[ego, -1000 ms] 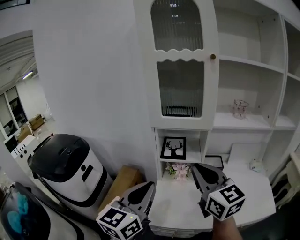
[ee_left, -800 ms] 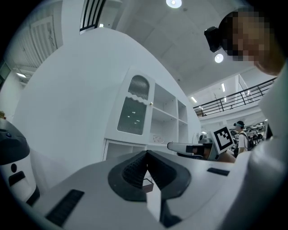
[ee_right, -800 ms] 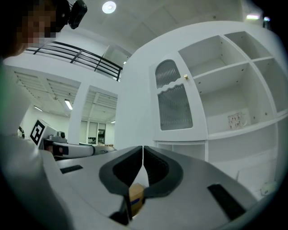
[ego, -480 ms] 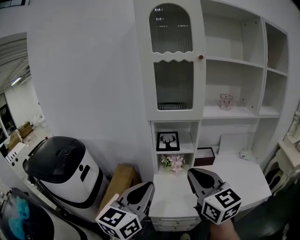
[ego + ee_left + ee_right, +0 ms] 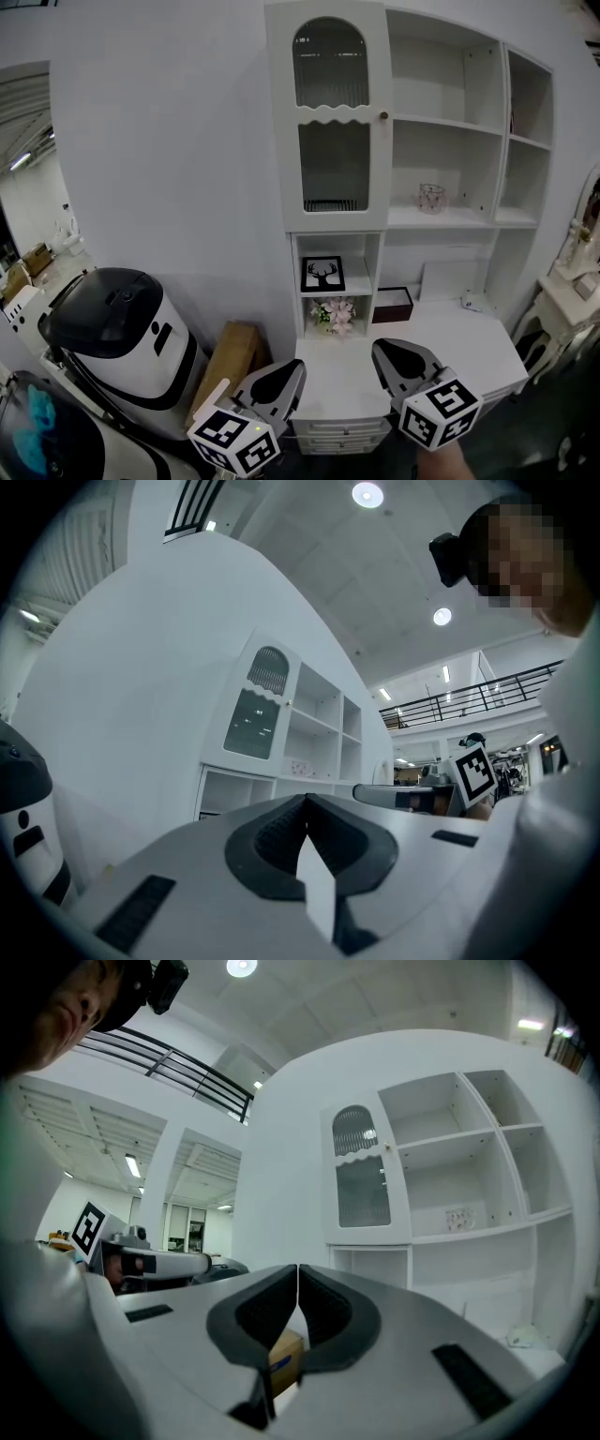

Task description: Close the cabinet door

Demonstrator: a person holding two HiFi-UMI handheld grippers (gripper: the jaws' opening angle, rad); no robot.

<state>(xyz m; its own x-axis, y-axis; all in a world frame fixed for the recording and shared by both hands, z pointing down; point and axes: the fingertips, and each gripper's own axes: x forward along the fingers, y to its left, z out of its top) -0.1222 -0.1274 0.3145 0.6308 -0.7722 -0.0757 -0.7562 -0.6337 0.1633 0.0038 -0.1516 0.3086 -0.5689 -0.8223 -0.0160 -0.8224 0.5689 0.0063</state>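
- Cabinet door (image 5: 330, 122) sits top left of the shelving, seemingly flush, knob (image 5: 382, 115) at its right edge.
- Left gripper (image 5: 291, 370) and right gripper (image 5: 382, 349) hang well short of it, jaws pressed together, empty.
- Should a gap show, push flat beside the knob.

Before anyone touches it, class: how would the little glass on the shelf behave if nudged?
The glass looks thin and clear, so probably fragile and light. It stands upright on the smooth shelf, so it may slide or tip.
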